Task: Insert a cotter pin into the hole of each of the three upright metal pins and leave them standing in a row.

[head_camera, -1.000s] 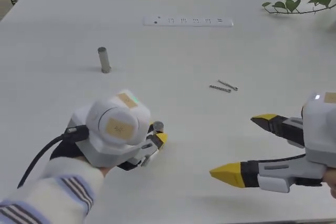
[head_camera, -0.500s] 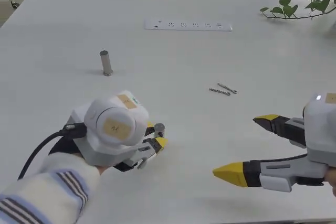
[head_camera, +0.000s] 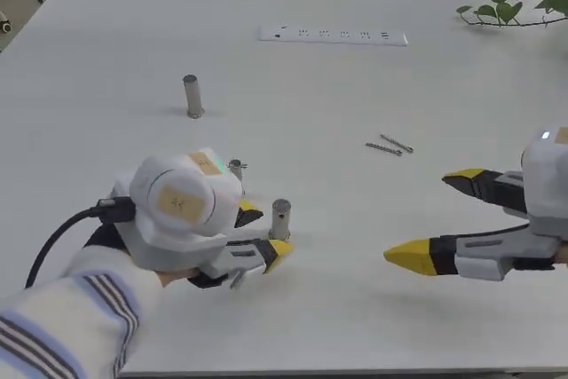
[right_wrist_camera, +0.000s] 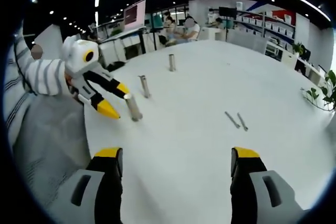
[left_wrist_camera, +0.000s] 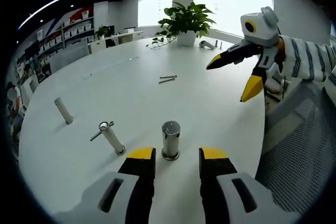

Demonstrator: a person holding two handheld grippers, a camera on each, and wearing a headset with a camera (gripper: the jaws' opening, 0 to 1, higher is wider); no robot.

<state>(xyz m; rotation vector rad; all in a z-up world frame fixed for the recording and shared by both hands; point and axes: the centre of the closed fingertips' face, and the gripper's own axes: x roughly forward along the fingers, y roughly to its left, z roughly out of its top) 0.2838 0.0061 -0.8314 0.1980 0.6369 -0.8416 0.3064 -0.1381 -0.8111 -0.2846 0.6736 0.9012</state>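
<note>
My left gripper (left_wrist_camera: 177,156) has its fingers spread, nothing pinched. A bare metal pin (left_wrist_camera: 170,139) stands upright right at the gap between the yellow tips, clear of both. Just left of it in the left gripper view stands a second pin (left_wrist_camera: 111,137) with a cotter pin through its top, and beyond that the far pin (left_wrist_camera: 64,110). My right gripper (head_camera: 432,217) hangs over the white table (head_camera: 355,86) with its fingers wide apart and empty, well apart from the two loose cotter pins (head_camera: 389,145) lying side by side beyond it.
</note>
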